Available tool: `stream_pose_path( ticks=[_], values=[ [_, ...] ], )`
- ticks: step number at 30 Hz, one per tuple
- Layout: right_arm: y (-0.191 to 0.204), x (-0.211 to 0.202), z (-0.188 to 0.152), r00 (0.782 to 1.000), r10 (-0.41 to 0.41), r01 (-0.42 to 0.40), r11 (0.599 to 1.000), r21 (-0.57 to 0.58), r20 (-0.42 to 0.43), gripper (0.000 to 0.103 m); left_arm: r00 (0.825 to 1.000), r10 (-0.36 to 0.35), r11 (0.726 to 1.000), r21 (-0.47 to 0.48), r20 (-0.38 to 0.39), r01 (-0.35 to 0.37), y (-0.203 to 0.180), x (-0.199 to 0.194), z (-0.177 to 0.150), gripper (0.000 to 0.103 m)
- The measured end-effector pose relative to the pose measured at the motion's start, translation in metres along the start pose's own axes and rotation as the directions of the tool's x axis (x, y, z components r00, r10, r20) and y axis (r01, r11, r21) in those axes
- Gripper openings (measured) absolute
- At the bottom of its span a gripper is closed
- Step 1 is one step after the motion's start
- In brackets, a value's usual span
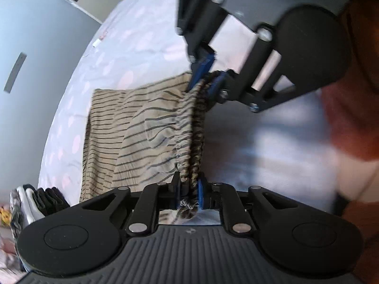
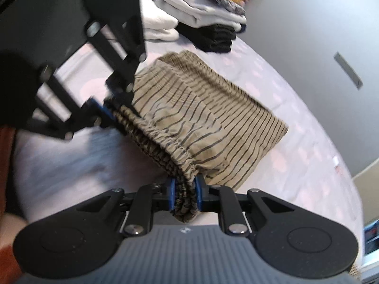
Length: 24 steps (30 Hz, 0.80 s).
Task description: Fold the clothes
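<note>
Tan shorts with thin dark stripes (image 1: 132, 127) lie folded on a pale bedsheet with pink dots (image 1: 132, 45). Their gathered elastic waistband is lifted off the sheet and stretched between both grippers. My left gripper (image 1: 188, 193) is shut on one end of the waistband. My right gripper (image 2: 185, 195) is shut on the other end. In the left wrist view the right gripper (image 1: 206, 75) shows at the top, clamped on the waistband. The right wrist view shows the shorts (image 2: 213, 118) spreading away over the bed and the left gripper (image 2: 111, 113) at the left, gripping the band.
A stack of folded clothes, white, grey and black (image 2: 203, 11), sits at the far end of the bed; it also shows as folded clothes (image 1: 38, 203) at lower left. A grey wall (image 1: 28, 47) borders the bed. A person's orange sleeve (image 1: 355, 118) is at the right.
</note>
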State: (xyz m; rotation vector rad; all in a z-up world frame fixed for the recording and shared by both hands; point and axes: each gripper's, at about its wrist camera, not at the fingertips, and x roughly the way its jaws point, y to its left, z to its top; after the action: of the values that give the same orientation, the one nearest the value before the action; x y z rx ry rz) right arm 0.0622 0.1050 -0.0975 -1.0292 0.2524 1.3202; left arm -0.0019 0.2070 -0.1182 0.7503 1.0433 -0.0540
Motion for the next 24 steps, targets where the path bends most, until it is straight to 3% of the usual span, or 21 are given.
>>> stream_pose_path(
  ticks=[8, 12, 18, 24],
  values=[
    [0.028, -0.089, -0.003, 0.999, 0.029, -0.032, 0.993, -0.111, -0.028, 0.018, 0.990, -0.111, 0.994, -0.007, 0.083, 0.112, -0.023, -0.079, -0.005, 0.015],
    [0.042, -0.123, -0.010, 0.998, 0.050, -0.055, 0.988, -0.145, -0.038, 0.019, 0.980, -0.162, 0.985, -0.036, 0.113, 0.167, -0.028, -0.101, -0.010, 0.015],
    [0.034, -0.122, 0.001, 0.998, 0.040, -0.045, 0.991, -0.129, -0.041, 0.019, 0.975, -0.171, 0.970, -0.150, 0.143, 0.192, -0.004, -0.096, -0.014, 0.015],
    [0.003, -0.102, 0.030, 1.000, -0.002, 0.000, 0.992, -0.126, -0.018, 0.019, 0.969, -0.143, 0.935, -0.294, 0.200, 0.199, 0.051, -0.091, -0.012, 0.017]
  ],
)
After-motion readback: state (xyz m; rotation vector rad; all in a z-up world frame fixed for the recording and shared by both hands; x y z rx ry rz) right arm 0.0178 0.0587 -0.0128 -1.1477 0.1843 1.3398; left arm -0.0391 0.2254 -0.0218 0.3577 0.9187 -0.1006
